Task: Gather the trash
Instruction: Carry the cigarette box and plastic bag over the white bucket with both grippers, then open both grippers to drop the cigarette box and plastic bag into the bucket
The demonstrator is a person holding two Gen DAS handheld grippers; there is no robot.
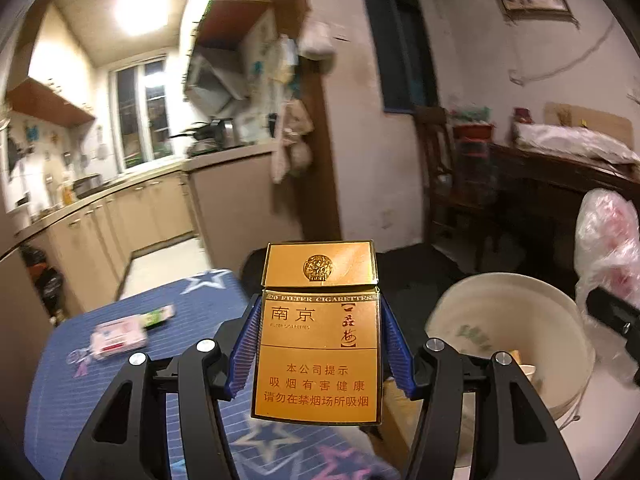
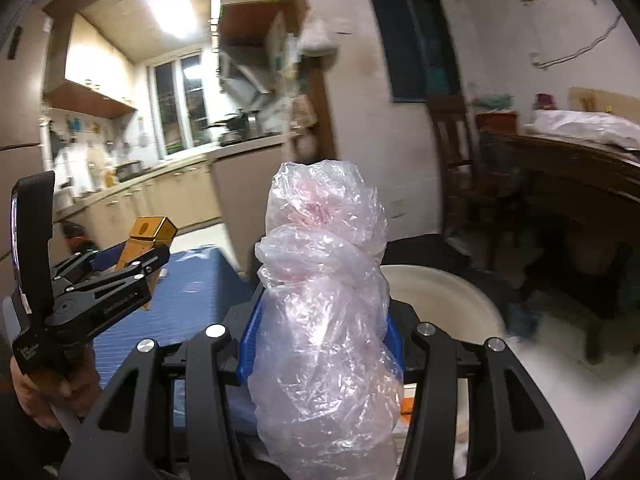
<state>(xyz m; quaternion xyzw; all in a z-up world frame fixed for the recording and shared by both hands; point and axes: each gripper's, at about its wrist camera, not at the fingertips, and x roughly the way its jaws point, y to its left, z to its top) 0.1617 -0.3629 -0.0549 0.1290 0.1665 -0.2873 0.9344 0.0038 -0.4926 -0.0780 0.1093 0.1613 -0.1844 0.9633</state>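
Note:
My left gripper (image 1: 318,344) is shut on a gold cigarette pack (image 1: 318,344), held upright above the edge of the blue star-patterned table (image 1: 120,392). My right gripper (image 2: 320,344) is shut on a crumpled clear-pink plastic bag (image 2: 324,280), held upright. A cream plastic bucket (image 1: 516,304) stands just right of the table with some trash inside; it also shows in the right wrist view (image 2: 444,292) behind the bag. The left gripper (image 2: 132,268) with the pack (image 2: 150,236) shows at the left of the right wrist view. The bag (image 1: 608,248) shows at the right edge of the left wrist view.
A pink-and-white packet (image 1: 118,338) and a small green wrapper (image 1: 158,316) lie on the table's far left. Kitchen counters (image 1: 120,200) run along the back left. A dark wooden table (image 1: 560,172) and chair (image 1: 440,168) stand at the right. A black object (image 1: 416,272) sits behind the bucket.

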